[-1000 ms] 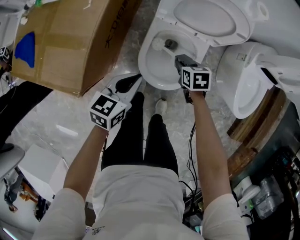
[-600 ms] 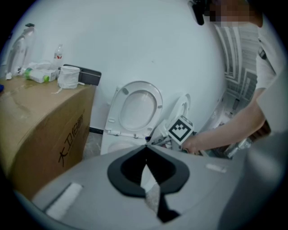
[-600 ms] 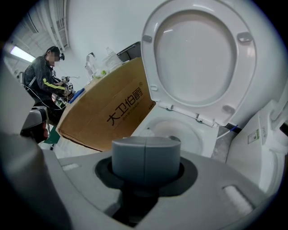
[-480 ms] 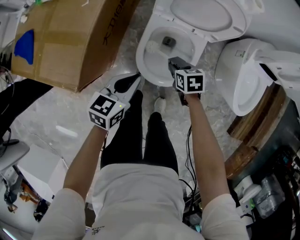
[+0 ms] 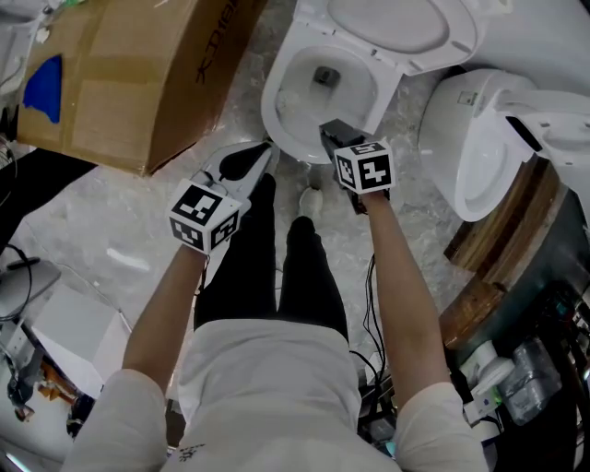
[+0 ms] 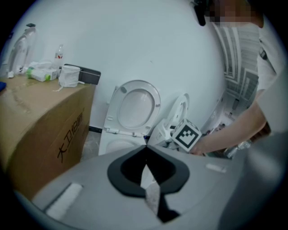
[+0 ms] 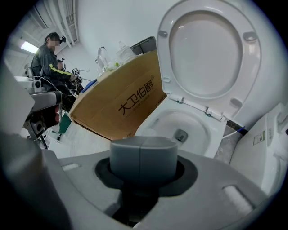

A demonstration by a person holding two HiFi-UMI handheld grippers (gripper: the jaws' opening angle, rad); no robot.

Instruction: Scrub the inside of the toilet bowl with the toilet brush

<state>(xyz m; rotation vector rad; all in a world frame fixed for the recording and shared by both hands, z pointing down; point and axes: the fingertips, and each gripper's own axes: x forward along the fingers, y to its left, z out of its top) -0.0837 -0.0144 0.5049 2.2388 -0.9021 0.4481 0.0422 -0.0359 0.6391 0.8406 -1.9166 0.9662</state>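
Observation:
The white toilet bowl (image 5: 270,115) stands at the top of the head view with its seat and lid (image 5: 392,23) raised. My right gripper (image 5: 330,131) hangs over the bowl's near rim, shut on the grey round handle of the toilet brush (image 7: 143,157). The handle points down into the bowl (image 7: 155,117), toward its left side. The brush head is mostly hidden behind the handle. My left gripper (image 5: 247,162) is held over the floor left of the bowl, shut and empty, and it looks at the toilet (image 6: 118,144) from the front.
A large cardboard box (image 5: 138,74) lies on the floor left of the toilet. A second white toilet (image 5: 479,147) stands close on the right, with wooden boards (image 5: 498,249) beyond it. The person's legs and shoe (image 5: 313,201) are just before the bowl. Another person (image 7: 51,58) sits far left.
My right gripper has drawn back from deep over the bowl to its near rim, sweeping the brush leftward. The left gripper has hardly moved.

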